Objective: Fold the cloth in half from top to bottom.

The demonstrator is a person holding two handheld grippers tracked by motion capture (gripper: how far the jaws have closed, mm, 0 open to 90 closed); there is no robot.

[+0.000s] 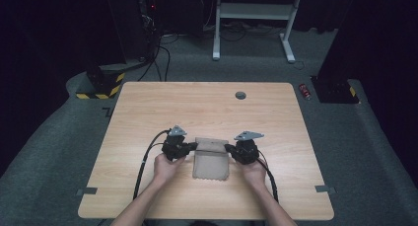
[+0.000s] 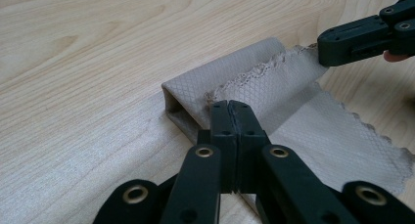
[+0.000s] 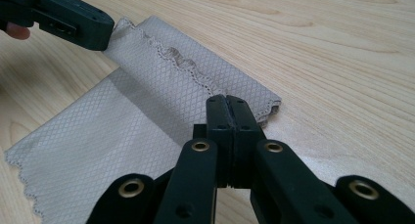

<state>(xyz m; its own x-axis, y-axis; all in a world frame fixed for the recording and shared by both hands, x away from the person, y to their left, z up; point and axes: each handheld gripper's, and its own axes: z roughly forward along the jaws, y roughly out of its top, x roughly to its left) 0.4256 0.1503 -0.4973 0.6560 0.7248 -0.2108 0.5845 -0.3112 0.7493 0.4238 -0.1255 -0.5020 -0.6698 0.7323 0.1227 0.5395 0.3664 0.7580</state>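
A beige quilted cloth with scalloped edges lies on the wooden table, its far end folded back toward the person. My left gripper is shut on the folded flap's left corner; in the left gripper view its jaws pinch the cloth at the scalloped hem. My right gripper is shut on the flap's right corner, and in the right gripper view the closed jaws bite the cloth at its folded edge. Each gripper view shows the other gripper holding the opposite corner.
A round grey grommet sits in the table near its far edge. Tape strips mark the front corners. Beyond the table stand a white desk frame, cables, and a black-and-yellow striped base on the carpet.
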